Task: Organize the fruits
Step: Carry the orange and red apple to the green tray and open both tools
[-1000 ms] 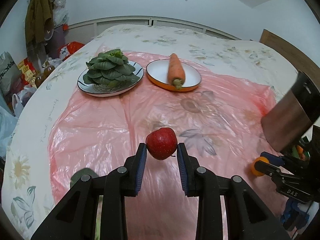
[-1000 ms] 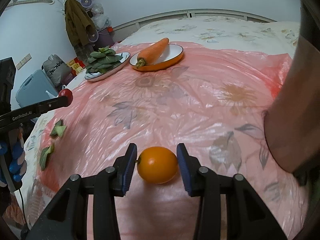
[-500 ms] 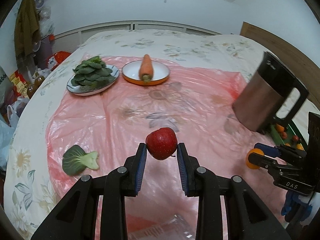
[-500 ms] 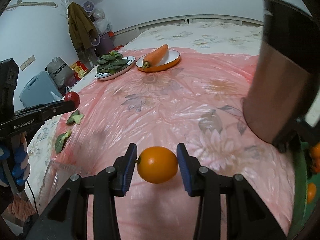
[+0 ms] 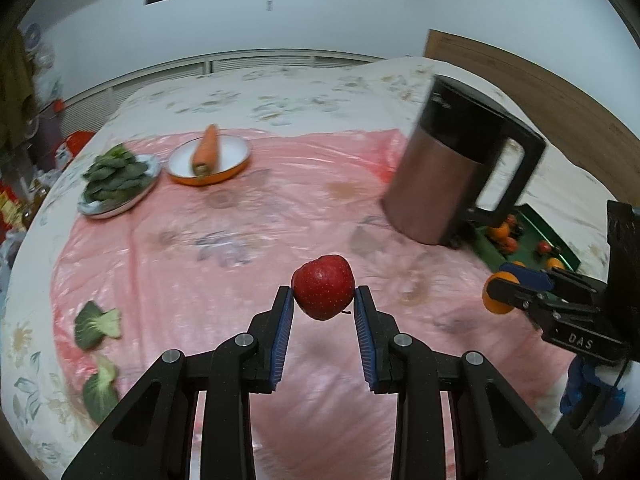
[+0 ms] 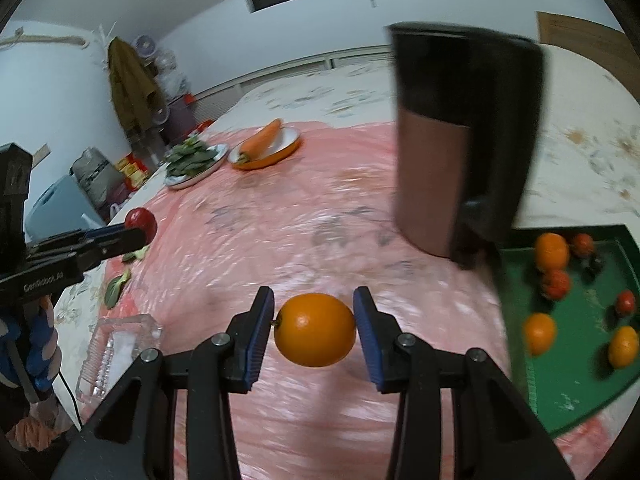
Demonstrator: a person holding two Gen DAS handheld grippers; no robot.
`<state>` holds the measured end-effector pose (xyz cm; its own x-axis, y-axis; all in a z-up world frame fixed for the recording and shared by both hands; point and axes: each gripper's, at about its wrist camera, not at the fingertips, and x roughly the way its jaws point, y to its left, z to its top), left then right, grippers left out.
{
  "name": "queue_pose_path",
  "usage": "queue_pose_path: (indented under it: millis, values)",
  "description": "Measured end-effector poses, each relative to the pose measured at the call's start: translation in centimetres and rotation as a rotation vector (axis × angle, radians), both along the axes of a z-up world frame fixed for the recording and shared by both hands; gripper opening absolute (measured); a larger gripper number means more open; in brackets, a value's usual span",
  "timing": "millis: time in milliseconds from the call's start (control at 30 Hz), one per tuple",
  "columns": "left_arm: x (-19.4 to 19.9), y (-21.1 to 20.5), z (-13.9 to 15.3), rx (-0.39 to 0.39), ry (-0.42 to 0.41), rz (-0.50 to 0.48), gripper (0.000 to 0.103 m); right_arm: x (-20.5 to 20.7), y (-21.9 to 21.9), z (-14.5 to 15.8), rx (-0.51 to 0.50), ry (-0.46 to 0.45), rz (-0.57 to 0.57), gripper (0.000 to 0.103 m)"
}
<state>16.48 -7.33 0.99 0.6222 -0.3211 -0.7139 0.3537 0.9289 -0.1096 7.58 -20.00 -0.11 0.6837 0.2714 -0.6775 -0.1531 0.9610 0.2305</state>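
left gripper [image 5: 323, 307] is clamping a red apple [image 5: 323, 293] between its blue pads [image 5: 282, 330], jaws closed on it at about its widest part, fruit sitting right at the fingertips and sticking out a bit past them, stem end pointing down. right gripper [image 6: 314, 322] is pinching an orange [image 6: 315, 330] the same way, pads pressing on its two sides, stem nub pointing toward the left jaw. both fruits are hanging clear above the pink plastic sheet [image 5: 240, 248], not touching it. judging handling: apple is looking firm and smooth, waxy skin so likely a bit slippery, bruising if squeezed hard; a grip across the widest part seems right, though it is only a tip hold. orange is looking slightly softer with pebbly peel, probably giving better friction; both light enough for these jaws. green tray [image 6: 580, 364] with oranges and small red fruits is lying to the right of the right jaws and slightly ahead, so that is probably the drop spot. dark kettle [image 6: 460, 140] is standing ahead and right of the jaws, just beside the tray's near corner, a likely bump risk. carrot on an orange-rimmed plate [image 5: 208, 160] and a plate of greens [image 5: 118, 178] are sitting far ahead to the left, loose leaves [image 5: 96, 324] off to the left of the left jaws.
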Motion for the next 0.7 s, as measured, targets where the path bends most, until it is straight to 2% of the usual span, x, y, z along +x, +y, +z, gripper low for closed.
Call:
queue_pose_path:
  millis: [700]
  values:
    - [-2.0,-17.4,0.0,-0.047,0.045,-0.284,0.026,-4.2,-15.4,-0.3,-0.031,-0.010,-0.275,0.047]
